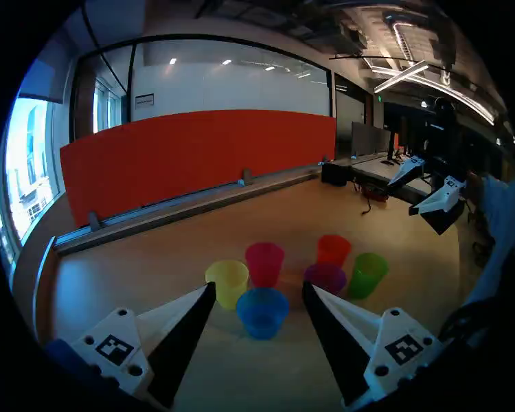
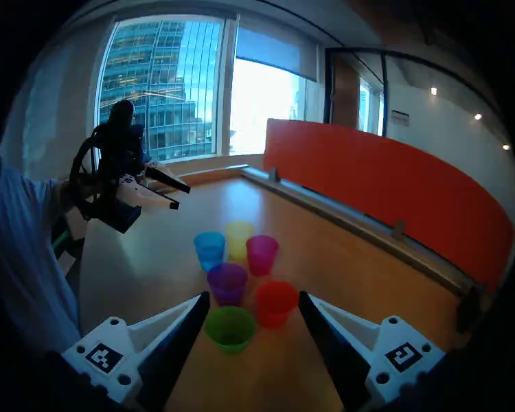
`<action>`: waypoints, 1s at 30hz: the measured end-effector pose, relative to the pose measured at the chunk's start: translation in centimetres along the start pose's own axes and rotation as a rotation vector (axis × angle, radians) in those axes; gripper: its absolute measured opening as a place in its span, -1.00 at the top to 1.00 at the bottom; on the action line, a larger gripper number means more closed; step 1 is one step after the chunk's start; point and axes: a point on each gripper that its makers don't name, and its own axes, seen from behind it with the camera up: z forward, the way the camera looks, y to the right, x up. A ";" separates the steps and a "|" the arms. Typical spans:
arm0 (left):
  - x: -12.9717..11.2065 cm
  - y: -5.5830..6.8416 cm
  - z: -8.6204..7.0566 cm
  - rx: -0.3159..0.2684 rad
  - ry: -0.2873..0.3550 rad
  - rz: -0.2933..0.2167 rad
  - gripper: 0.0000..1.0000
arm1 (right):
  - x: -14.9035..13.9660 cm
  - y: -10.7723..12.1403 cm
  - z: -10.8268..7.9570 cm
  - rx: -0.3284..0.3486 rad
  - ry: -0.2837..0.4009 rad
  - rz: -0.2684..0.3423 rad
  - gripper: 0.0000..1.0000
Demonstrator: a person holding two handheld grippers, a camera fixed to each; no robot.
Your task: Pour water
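Several coloured plastic cups stand clustered on a wooden table (image 1: 189, 254). In the left gripper view the blue cup (image 1: 262, 312) is nearest, between my fingers, with the yellow cup (image 1: 228, 281), pink cup (image 1: 264, 263), purple cup (image 1: 325, 278), orange-red cup (image 1: 333, 249) and green cup (image 1: 366, 273) behind. My left gripper (image 1: 257, 285) is open and holds nothing. In the right gripper view the green cup (image 2: 230, 328) and orange-red cup (image 2: 275, 302) are nearest. My right gripper (image 2: 252, 295) is open and empty above them. The cups' contents cannot be made out.
An orange divider panel (image 1: 196, 154) with a metal rail runs along the table's far edge. The right gripper (image 1: 429, 189) hovers over the table's right side, open. The left gripper (image 2: 165, 187) shows held by a hand with a light sleeve (image 2: 17, 233). Windows (image 2: 168, 89) lie beyond.
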 end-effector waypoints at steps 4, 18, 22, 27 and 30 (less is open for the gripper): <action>-1.5 0.1 0.5 0.002 -0.027 0.006 -0.86 | -1.2 -0.5 0.8 0.014 -0.022 -0.004 -1.00; -5.4 0.6 2.0 -0.008 -0.108 0.006 -0.86 | -5.7 -1.8 2.8 0.053 -0.102 -0.006 -1.00; -6.3 0.9 2.4 -0.024 -0.128 -0.003 -0.86 | -6.7 -2.1 3.3 0.063 -0.118 0.007 -1.00; -7.6 0.7 2.9 -0.025 -0.162 -0.003 -0.86 | -8.1 -2.4 3.9 0.077 -0.140 0.016 -1.00; -8.4 0.6 3.3 -0.024 -0.183 0.003 -0.86 | -8.8 -2.6 4.2 0.084 -0.152 0.019 -1.00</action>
